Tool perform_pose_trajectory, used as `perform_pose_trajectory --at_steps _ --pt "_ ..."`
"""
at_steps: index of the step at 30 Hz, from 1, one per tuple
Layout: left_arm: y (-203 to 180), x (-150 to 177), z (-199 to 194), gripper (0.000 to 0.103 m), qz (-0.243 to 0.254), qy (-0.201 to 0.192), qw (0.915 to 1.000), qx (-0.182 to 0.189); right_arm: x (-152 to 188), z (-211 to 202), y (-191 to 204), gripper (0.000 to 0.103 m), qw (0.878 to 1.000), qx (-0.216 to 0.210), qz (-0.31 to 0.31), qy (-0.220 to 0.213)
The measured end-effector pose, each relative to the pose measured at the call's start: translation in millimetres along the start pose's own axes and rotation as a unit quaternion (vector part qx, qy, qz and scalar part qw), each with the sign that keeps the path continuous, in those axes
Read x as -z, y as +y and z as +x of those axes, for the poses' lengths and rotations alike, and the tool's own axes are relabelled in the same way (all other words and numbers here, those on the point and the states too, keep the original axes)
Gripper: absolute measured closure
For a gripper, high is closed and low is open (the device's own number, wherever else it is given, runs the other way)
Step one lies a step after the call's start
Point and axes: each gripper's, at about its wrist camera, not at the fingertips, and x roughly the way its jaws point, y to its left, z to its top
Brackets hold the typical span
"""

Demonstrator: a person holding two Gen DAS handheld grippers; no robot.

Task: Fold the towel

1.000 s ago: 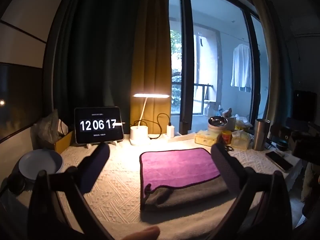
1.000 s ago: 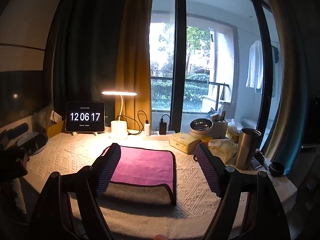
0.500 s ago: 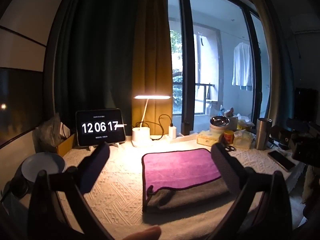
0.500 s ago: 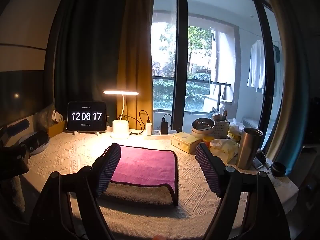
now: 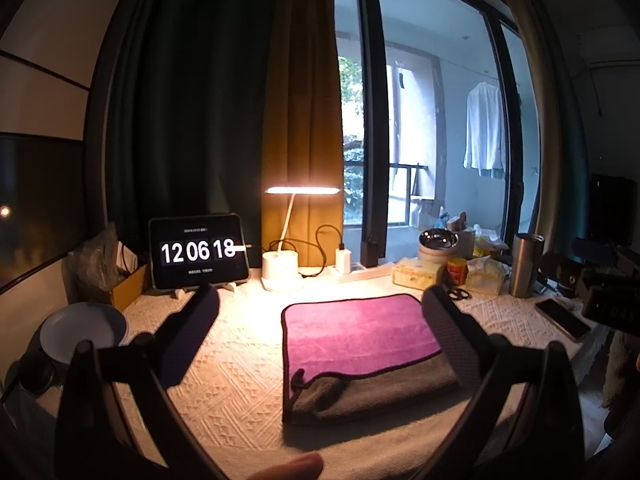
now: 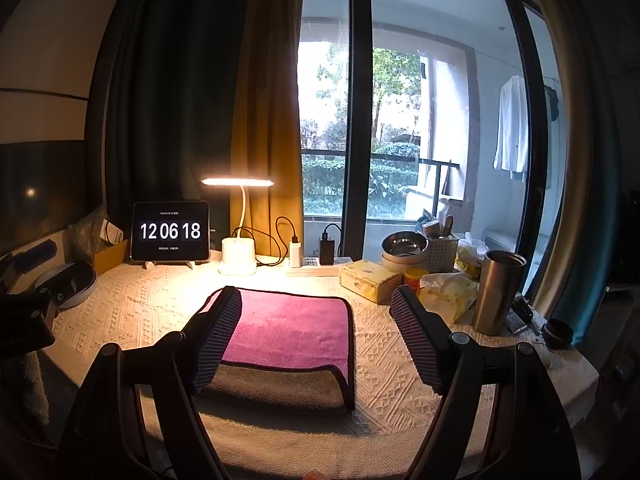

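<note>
From the left wrist, a towel, purple on top and grey beneath, lies folded on the white textured tablecloth in front of the lit desk lamp, its purple layer stopping short of the near edge so a grey band shows. The left gripper hangs above the table with its jaws spread wide and nothing between them; the towel sits toward its right finger. The cloth looks soft, light and limp, likely to sag and drag on the tablecloth rather than slide, so a further fold would best start from a pinch through a corner or the dark piped hem, perhaps at the small loop near the left near corner. Compared with a second ago, this camera has pulled slightly up and back, and the tablet clock now reads 12 06 18 instead of 12 06 17. From the right wrist, the same towel lies between the spread fingers of the right gripper, which is also wide and empty, its left finger overlapping the towel's left edge in view; whether it touches cannot be told. The steel tumbler stands well to the right. The towel has not shifted since the earlier frames.
</note>
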Motion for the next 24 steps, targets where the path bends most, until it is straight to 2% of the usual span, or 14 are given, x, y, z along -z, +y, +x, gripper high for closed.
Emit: perform_pose_trajectory --at_steps 24 --pt "1.5 -1.3 3.0 0.001 0.0 0.0 1.0 -0.005 -0.6 3.7 -1.6 0.023 1.0 0.003 -0.001 0.003"
